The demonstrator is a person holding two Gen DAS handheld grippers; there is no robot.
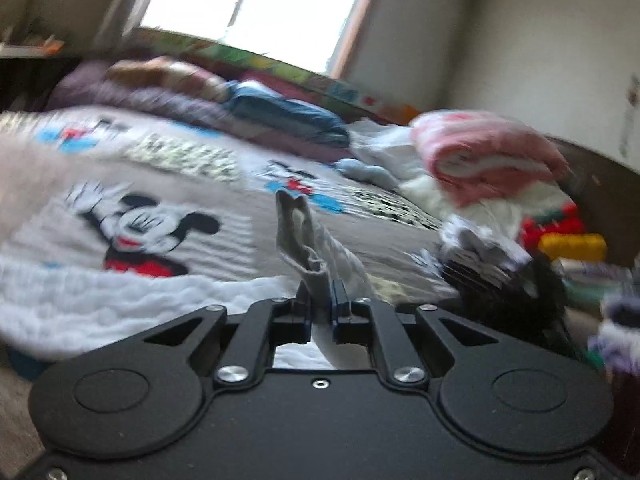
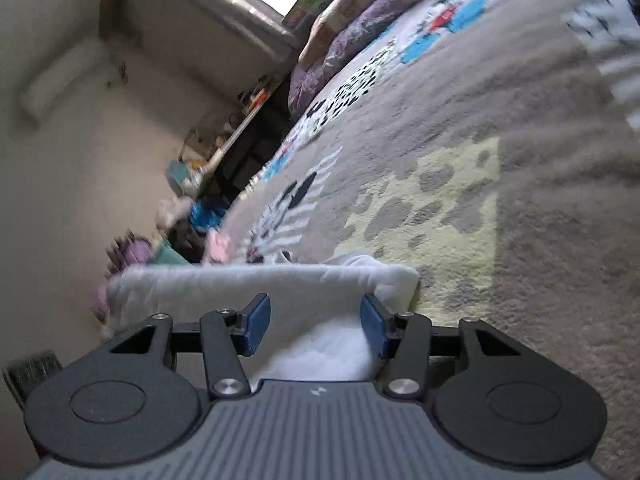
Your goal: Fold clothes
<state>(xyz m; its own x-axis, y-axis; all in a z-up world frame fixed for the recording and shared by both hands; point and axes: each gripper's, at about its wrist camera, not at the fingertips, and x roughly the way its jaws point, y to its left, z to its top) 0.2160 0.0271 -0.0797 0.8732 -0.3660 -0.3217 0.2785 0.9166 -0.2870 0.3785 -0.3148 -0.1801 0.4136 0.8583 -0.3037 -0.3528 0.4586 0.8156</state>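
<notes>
Bed, cartoon blanket (image 1: pixel 168 184) as work surface. Beyond the blanket's far edge: pink folded stack (image 1: pixel 486 156), apparently done. Left gripper (image 1: pixel 320 300) clamped on a grey-white garment (image 1: pixel 304 236), raised above the blanket. Right gripper (image 2: pixel 316 320) spread wide over a white cloth (image 2: pixel 256 284). Folding unfinished.
</notes>
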